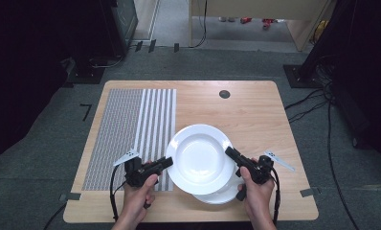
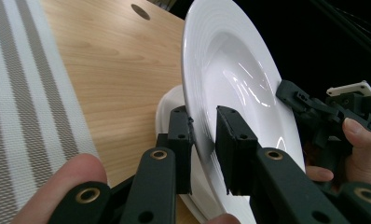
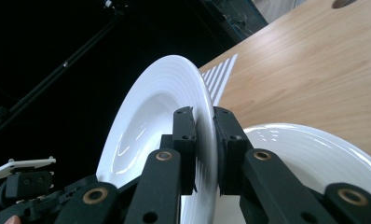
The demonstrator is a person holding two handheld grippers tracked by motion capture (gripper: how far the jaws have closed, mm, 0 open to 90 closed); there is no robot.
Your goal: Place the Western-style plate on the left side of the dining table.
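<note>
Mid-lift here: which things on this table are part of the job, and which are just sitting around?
In the job:
- upper white plate, gripped on both rims
- lower white plate beneath it
- left gripper
- right gripper

Lying about:
- striped placemat
- table and its cable hole

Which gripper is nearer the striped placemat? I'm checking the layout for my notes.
Left. The left gripper sits over the striped placemat's near right edge, clamping the upper plate's left rim. The right gripper is across that plate, on its right rim.

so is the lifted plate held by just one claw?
No: in the high view the left claw grips the upper plate at its left rim and the right claw grips its right rim.
</note>
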